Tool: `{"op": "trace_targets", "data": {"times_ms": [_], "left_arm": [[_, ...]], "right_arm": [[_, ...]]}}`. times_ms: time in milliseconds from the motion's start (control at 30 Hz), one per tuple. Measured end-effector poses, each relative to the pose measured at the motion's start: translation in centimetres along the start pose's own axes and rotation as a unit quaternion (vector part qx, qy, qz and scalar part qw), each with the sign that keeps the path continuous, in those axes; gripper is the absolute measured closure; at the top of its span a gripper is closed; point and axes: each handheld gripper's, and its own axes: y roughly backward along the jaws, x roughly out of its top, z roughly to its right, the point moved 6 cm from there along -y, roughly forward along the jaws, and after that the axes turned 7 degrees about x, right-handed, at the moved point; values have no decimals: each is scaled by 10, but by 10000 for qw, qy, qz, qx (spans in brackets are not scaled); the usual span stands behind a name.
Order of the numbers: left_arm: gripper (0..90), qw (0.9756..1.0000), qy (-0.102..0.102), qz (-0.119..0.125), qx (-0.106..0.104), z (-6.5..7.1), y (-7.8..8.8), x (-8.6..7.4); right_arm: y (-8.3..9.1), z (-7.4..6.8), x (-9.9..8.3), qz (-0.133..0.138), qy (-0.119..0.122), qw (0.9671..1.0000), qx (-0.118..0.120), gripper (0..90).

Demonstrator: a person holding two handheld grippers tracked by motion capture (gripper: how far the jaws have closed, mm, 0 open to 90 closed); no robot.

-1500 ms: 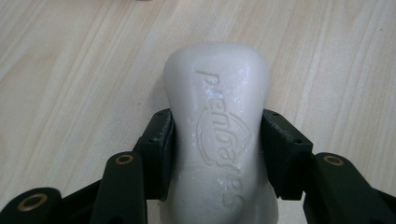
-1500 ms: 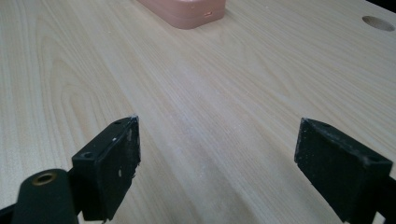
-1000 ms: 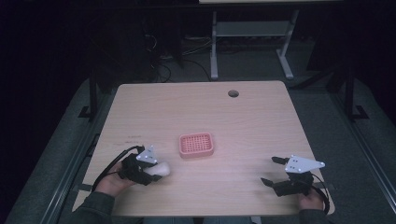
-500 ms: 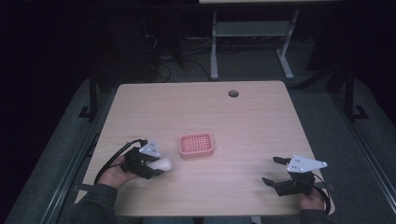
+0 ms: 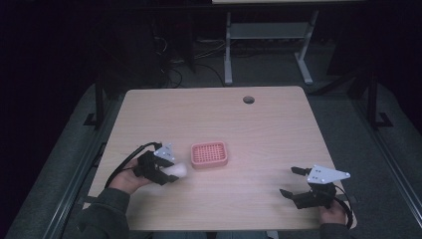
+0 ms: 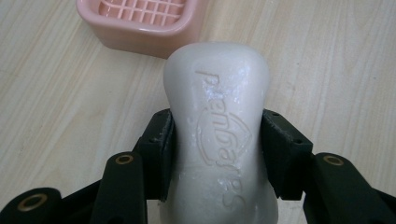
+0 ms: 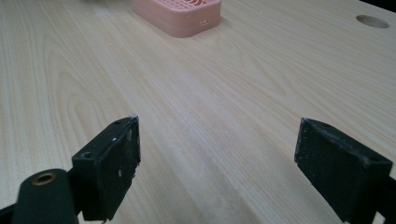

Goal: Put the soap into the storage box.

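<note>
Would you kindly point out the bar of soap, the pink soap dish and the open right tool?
bar of soap (image 6: 219,130), left gripper view, embossed top face.
pink soap dish (image 5: 209,155), high view, gridded middle.
right tool (image 7: 217,154), right gripper view, midway between fingertips.

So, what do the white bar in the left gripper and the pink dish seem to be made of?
The white bar looks like soap: waxy, slightly glossy, with a brand name pressed into its face and rounded edges. The pink dish seems to be moulded plastic: smooth, even colour, soft sheen, with a grid of slots on top. It stands on a table with a pale wood-grain surface, possibly laminate.
</note>
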Motion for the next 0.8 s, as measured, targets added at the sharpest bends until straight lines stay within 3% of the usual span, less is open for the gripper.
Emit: {"op": "trace_targets", "data": {"times_ms": [67,567,800], "left_arm": [[492,10000,64,16,-14,0,0,1],[492,9999,-121,-33,-46,-6,-6,18],[491,9999,-113,-38,-68,-11,-5,24]], "right_arm": [[0,0,0,12,21,10000,-3,136],[2,1,1,64,10,10000,-17,136],[2,1,0,59,13,10000,-3,136]]}}
